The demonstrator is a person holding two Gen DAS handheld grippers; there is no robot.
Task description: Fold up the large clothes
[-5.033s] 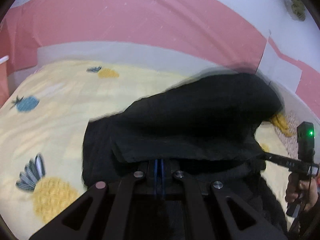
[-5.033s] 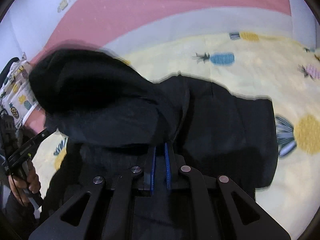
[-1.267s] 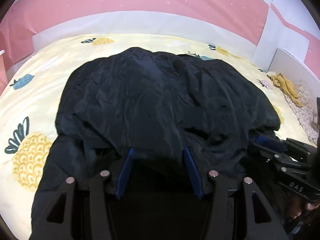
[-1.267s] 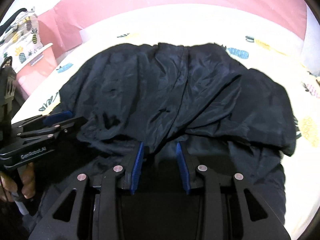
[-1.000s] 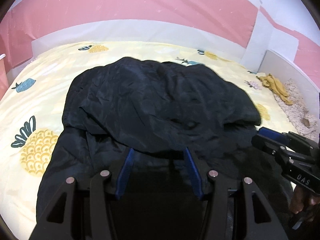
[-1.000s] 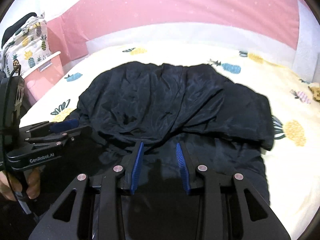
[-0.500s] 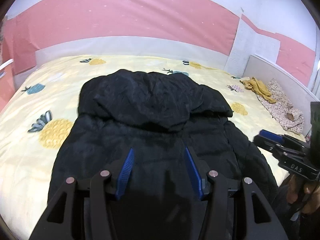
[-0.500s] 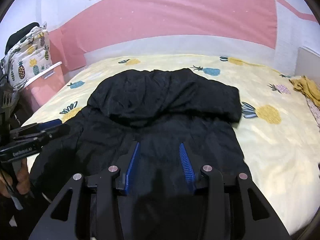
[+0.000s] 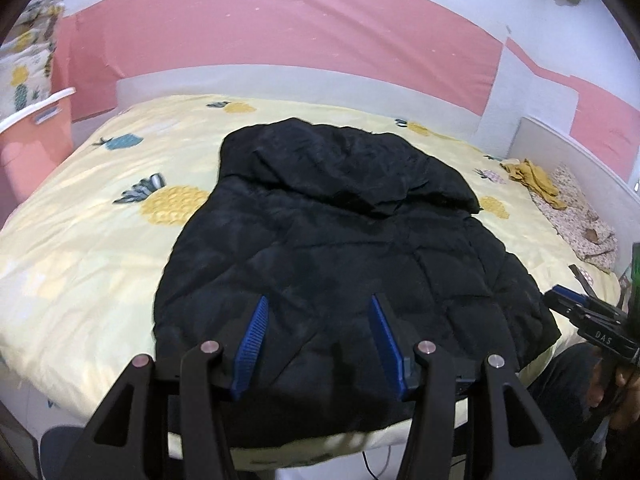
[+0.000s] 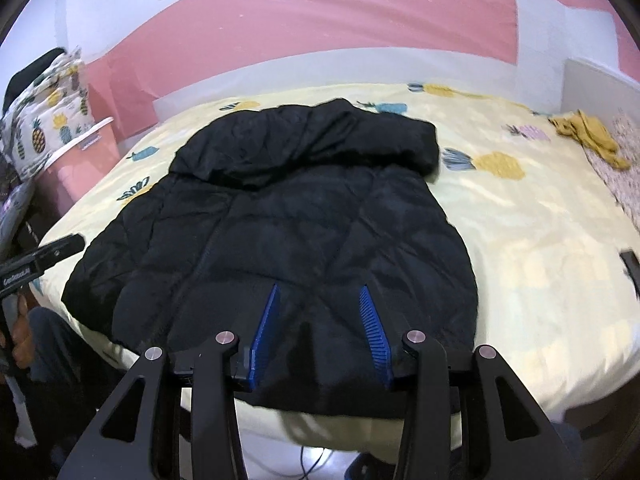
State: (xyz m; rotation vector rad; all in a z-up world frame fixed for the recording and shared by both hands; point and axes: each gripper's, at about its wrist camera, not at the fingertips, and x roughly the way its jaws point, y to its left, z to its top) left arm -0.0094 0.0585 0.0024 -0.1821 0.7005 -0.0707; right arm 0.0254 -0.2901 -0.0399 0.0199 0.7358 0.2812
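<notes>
A large black quilted jacket [image 9: 340, 240] lies on the yellow pineapple-print bed [image 9: 100, 240], its far part folded back over its middle; it also shows in the right wrist view [image 10: 280, 232]. My left gripper [image 9: 318, 304] is open and empty above the jacket's near edge. My right gripper [image 10: 318, 292] is open and empty above the same edge. The right gripper also shows at the right edge of the left wrist view [image 9: 576, 308]. The left gripper shows at the left edge of the right wrist view [image 10: 52, 252].
A pink bin [image 9: 36, 136] stands left of the bed. A yellow garment [image 9: 532, 178] and a floral cloth [image 9: 580, 220] lie at the bed's right side by a white board. A pink and white wall runs behind. A dark object [image 10: 632, 264] lies on the bed's right.
Both grippers, shut on the jacket five seconds ago, have opened and let it go. In the last second they pulled back toward the bed's near edge, and the jacket lies still.
</notes>
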